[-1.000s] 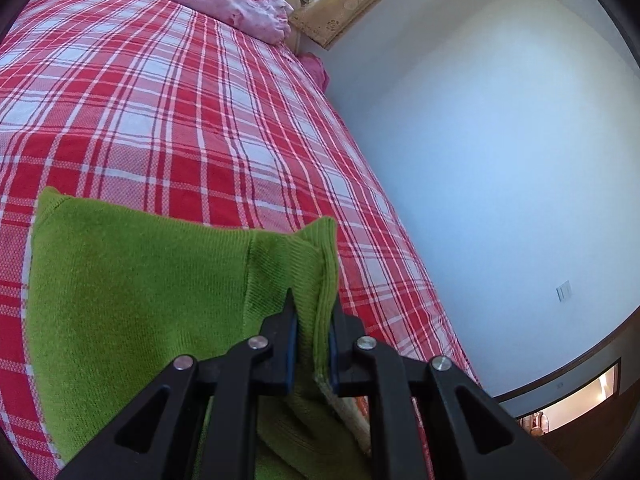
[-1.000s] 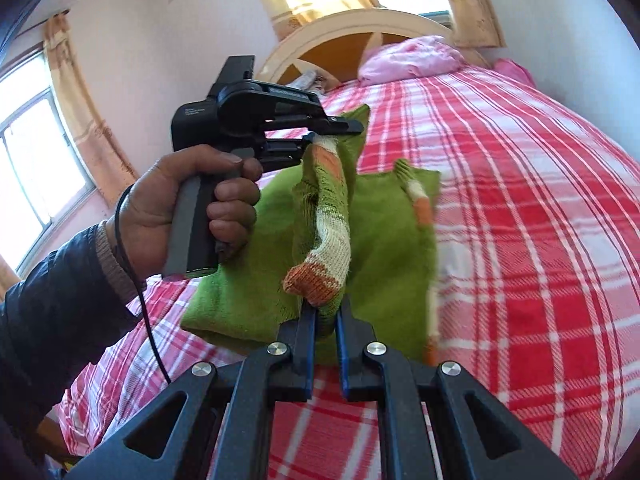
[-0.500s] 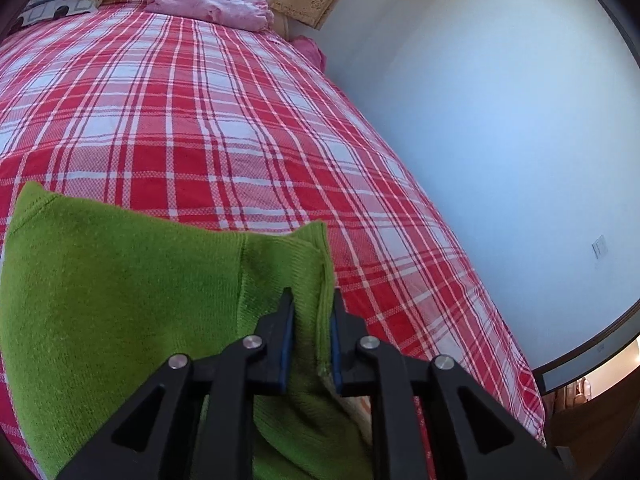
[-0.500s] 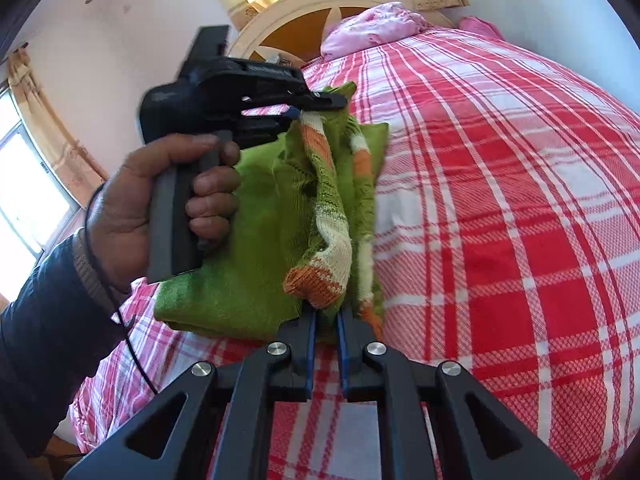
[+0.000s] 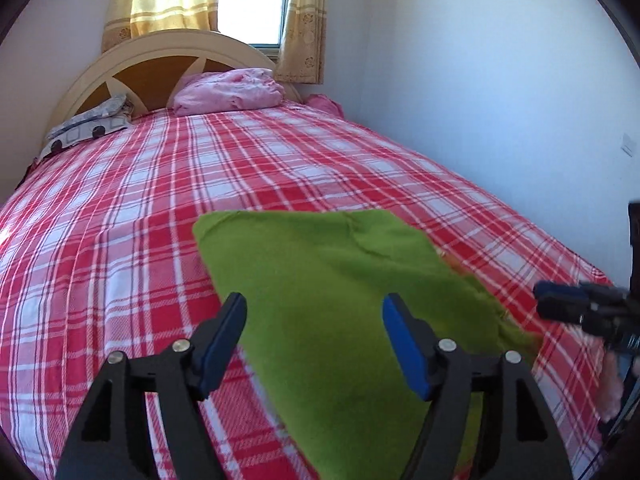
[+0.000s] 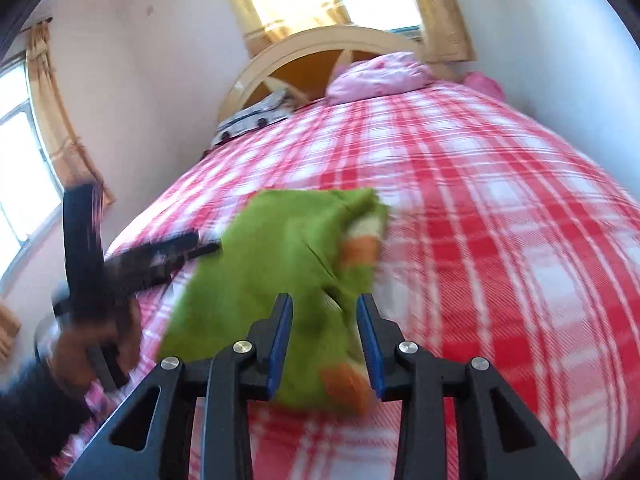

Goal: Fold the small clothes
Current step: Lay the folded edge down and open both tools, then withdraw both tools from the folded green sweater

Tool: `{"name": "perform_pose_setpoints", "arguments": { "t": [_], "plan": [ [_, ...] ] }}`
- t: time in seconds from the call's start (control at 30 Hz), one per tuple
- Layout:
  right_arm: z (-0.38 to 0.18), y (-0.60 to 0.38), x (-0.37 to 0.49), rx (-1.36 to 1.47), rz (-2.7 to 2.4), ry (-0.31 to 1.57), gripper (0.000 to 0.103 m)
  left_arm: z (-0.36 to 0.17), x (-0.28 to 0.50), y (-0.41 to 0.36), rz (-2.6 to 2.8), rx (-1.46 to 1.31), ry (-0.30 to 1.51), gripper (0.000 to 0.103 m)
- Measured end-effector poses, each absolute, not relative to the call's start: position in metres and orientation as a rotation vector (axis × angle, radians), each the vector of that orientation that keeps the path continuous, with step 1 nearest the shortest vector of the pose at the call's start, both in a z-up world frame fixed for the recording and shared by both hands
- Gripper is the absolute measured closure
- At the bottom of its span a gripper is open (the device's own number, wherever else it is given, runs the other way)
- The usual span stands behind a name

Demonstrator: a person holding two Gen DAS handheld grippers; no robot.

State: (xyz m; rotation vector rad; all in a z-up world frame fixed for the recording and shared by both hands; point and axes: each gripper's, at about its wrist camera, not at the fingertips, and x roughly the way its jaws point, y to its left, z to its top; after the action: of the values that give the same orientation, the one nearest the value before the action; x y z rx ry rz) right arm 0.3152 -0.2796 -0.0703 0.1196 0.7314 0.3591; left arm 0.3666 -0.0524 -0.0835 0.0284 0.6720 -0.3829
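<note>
Plaid bed (image 5: 120,208); green sweater (image 5: 328,288) atop

Green sweater (image 5: 320,288), perhaps orange-and-cream cuffs; red-white plaid bedspread (image 5: 120,208); pink pillow (image 5: 230,92).

Bright window (image 5: 250,0) daylight, motion-blurred fisheye views.

Green garment (image 6: 280,264) between opening right claw (image 6: 325,340)
</note>
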Motion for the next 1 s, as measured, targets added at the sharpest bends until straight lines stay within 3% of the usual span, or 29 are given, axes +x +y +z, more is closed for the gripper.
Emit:
{"name": "perform_pose_setpoints", "arguments": {
  "t": [0.17,0.23,0.27,0.37,0.5,0.57,0.67,0.83,1.0],
  "plan": [
    [-0.095,-0.254,0.387,0.124,0.370,0.889,0.070,-0.108,0.363,-0.045,-0.383,-0.027,0.693,0.029],
    [-0.109,-0.256,0.402,0.171,0.375,0.940,0.089,-0.110,0.362,-0.042,-0.383,-0.053,0.689,0.026],
    [-0.108,-0.257,0.399,0.178,0.367,0.932,0.090,-0.109,0.362,-0.040,-0.391,-0.065,0.684,0.026],
    [-0.090,-0.257,0.375,0.097,0.306,0.847,0.091,-0.108,0.356,-0.037,-0.404,-0.075,0.660,0.013],
    [-0.108,-0.260,0.378,0.065,0.253,0.892,0.089,-0.116,0.359,-0.044,-0.411,-0.049,0.688,0.008],
    [-0.113,-0.263,0.382,0.062,0.256,0.894,0.085,-0.119,0.361,-0.049,-0.384,-0.019,0.710,0.007],
    [-0.100,-0.260,0.380,0.037,0.223,0.883,0.069,-0.123,0.362,-0.050,-0.366,-0.005,0.727,0.001],
    [-0.067,-0.223,0.364,-0.092,0.270,0.738,0.069,-0.127,0.359,-0.049,-0.371,-0.009,0.744,0.000],
    [-0.093,-0.192,0.386,-0.189,0.325,0.856,0.069,-0.128,0.359,-0.052,-0.369,0.002,0.751,0.000]
  ]
}}
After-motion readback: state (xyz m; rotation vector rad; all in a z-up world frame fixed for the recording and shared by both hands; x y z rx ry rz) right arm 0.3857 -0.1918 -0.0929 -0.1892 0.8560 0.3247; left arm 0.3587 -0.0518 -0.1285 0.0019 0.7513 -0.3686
